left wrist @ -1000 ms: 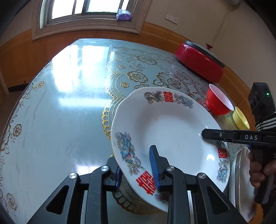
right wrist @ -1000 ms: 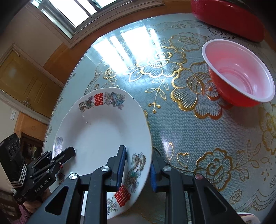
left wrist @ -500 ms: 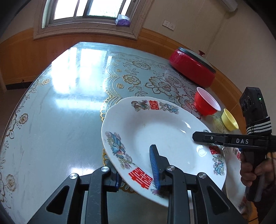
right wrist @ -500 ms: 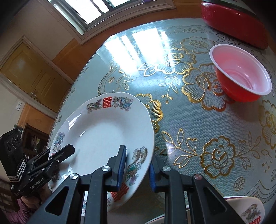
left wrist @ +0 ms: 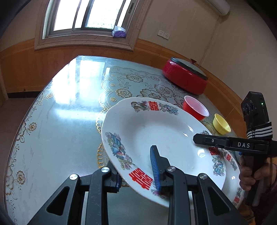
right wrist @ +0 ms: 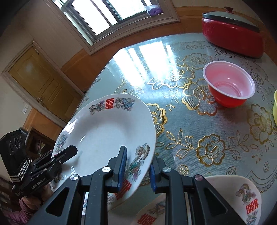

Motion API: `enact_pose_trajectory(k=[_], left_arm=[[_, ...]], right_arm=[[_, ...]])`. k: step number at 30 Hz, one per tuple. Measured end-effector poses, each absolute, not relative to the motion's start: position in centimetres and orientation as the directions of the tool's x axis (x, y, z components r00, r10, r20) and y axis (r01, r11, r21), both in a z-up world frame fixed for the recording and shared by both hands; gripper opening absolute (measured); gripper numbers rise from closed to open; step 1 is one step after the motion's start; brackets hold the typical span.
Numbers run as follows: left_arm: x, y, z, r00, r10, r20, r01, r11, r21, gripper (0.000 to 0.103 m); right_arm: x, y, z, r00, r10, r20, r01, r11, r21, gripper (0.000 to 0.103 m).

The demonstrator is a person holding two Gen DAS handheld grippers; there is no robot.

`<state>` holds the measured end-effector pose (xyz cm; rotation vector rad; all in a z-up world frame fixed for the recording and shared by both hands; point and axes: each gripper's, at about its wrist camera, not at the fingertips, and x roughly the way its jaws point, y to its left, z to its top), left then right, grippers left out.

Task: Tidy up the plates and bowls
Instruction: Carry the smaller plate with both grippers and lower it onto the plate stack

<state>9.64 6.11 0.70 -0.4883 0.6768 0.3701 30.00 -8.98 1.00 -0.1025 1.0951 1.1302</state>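
The left gripper (left wrist: 136, 166) is clamped on the plate (left wrist: 166, 138) rim at 6 o'clock. The right gripper (right wrist: 137, 166) is clamped on the opposite rim, its handle gripped by a hand (left wrist: 249, 174).

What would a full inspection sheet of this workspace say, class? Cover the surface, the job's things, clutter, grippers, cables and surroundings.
Surface: round table under a glossy teal cloth with gold flowers.
Job's things: decorated plate held tilted above the table; second plate lies below it; red bowl and yellow bowl stand upright, apart.
Clutter: lidded red pot at the far edge.
Grippers: left gripper and right gripper each clamp the held plate's rim.
Cables: nothing seen.
Surroundings: window, wall sockets, wooden door.
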Motion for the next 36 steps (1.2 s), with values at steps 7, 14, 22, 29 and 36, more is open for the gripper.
enact_pose_trajectory(k=[7, 14, 22, 29, 36], left_arm=[[10.1, 3.1, 1.6, 0.733, 0.135, -0.667, -0.429, 0.853, -0.298, 0.029], [11.3, -0.3, 2.4, 0.751, 0.080, -0.656, -0.357, 0.884, -0.301, 0.029], [13.6, -3.7, 2.7, 0.760, -0.014, -0.649, -0.254, 0.914, -0.317, 0.030], [15.2, -7.3, 1.9, 0.739, -0.110, -0.665, -0.162, 0.929, -0.334, 0.030], [15.8, -9.4, 0.2, 0.697, -0.164, -0.698, -0.137, 0.925, -0.355, 0.030]], right_arm=[[29.4, -13.3, 1.6, 0.032, 0.682, -0.730, -0.748, 0.501, 0.435, 0.023], [28.5, -18.2, 2.3, 0.077, 0.695, -0.714, -0.722, 0.533, 0.442, 0.023], [27.7, -23.1, 2.7, 0.144, 0.691, -0.708, -0.675, 0.592, 0.440, 0.022], [27.3, -27.7, 2.0, 0.188, 0.657, -0.730, -0.611, 0.660, 0.437, 0.022], [27.0, -30.1, 0.4, 0.174, 0.634, -0.754, -0.563, 0.692, 0.452, 0.022]])
